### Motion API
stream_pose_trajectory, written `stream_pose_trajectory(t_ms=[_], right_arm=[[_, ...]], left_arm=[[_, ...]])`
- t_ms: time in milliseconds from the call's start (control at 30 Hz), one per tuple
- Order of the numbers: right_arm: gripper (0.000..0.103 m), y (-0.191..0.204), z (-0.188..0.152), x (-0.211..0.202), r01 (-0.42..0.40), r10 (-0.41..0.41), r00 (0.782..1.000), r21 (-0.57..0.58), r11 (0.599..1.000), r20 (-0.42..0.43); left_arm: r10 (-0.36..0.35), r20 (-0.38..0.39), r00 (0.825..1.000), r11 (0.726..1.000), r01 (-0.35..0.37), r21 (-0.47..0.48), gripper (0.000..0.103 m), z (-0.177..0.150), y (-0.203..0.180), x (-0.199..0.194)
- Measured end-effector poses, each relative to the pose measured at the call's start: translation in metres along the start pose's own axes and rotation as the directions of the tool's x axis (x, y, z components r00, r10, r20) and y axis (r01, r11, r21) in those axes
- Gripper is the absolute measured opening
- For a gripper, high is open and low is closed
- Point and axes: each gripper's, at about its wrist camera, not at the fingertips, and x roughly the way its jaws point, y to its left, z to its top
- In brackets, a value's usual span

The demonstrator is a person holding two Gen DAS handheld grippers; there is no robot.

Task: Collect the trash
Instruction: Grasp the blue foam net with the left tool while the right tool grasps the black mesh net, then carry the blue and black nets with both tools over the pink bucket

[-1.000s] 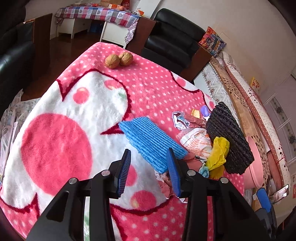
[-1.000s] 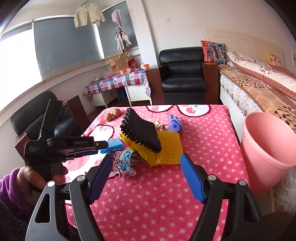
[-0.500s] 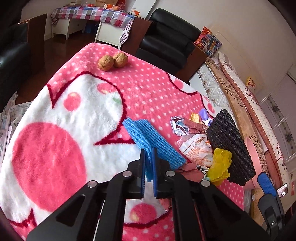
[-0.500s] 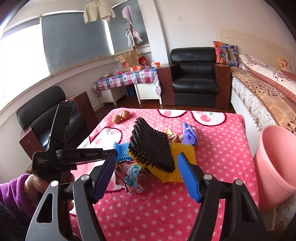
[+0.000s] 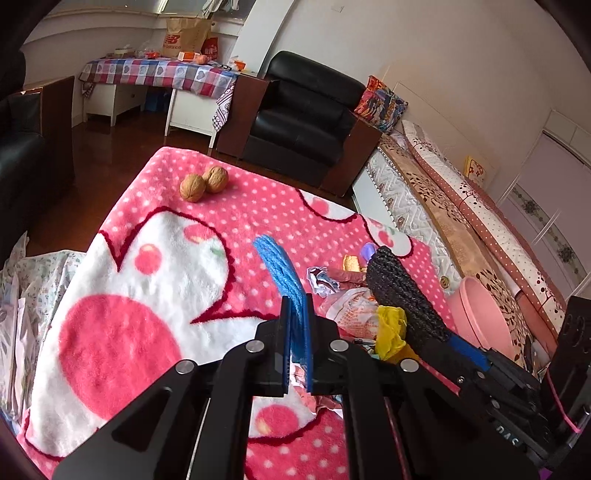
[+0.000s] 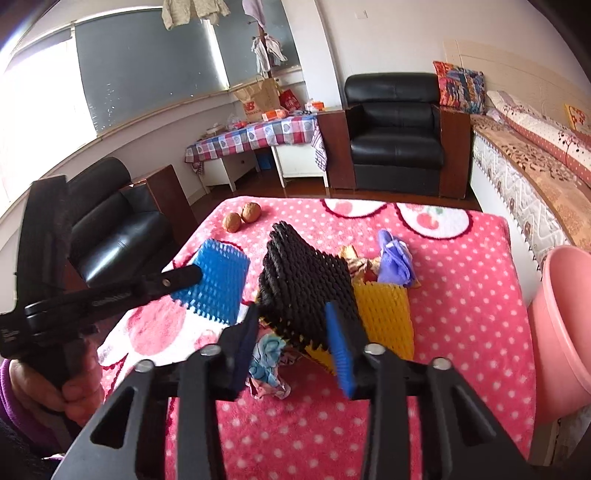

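Across the trash pile from the pink bin (image 6: 565,332), up off the pink blanket (image 6: 461,295): find the blue net (image 5: 275,258) pinched flat in the left claw (image 5: 297,332), pads pressed together on its edge. Closer to the pink bin, find the right claw (image 6: 295,339) squeezed onto the black net (image 6: 303,280), one pad on each side. Under the black net, see a yellow net (image 6: 384,314) and crumpled wrappers (image 5: 351,310) lying on the blanket, all on the bin's side of the blue net.

Looks like the carry step: two nets grabbed, none in the bin yet.

To do it well:
- Hold tight, because of the soft, squishy foam.
- Lift high enough to clear the pile, to avoid dragging a wrapper along.
- Swing the black net over first, being nearer the pink bin.
- Bring the blue net across after that, to avoid bumping claws.
- Stop right over the open top of the pink bin, then let go.
- Leave the two walnuts (image 6: 242,218) alone, at the blanket edge farthest from the pink bin; probably not trash.

For writing: read red "NB" and what looks like "new balance" on the brown paper bag (image 5: 184,33), far back from the pink bin on a checked table. Spot small grey letters on the left claw's arm, too blurry to read. Same with the orange print on one white wrapper: too small to tell.
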Motion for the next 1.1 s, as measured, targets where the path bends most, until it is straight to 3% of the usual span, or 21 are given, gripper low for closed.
stream_pose_trajectory(t_ms=[267, 600, 1100], right_arm=[[0.008, -0.009, -0.001, -0.034, -0.022, 0.02, 0.997, 0.034, 0.999, 0.079], [0.008, -0.036, 0.002, -0.082, 0.029, -0.047, 0.983, 0.103, 0.994, 0.176], [0.008, -0.102, -0.013, -0.126, 0.118, -0.167, 0.964, 0.231, 0.966, 0.208]], left_arm=[[-0.017, 0.053, 0.998, 0.999, 0.016, 0.034, 0.005, 0.005, -0.015, -0.02], [-0.098, 0.122, 0.988, 0.989, 0.083, 0.125, 0.005, 0.016, -0.056, -0.043], [-0.219, 0.076, 0.973, 0.942, 0.19, 0.278, 0.005, 0.007, -0.138, -0.021]])
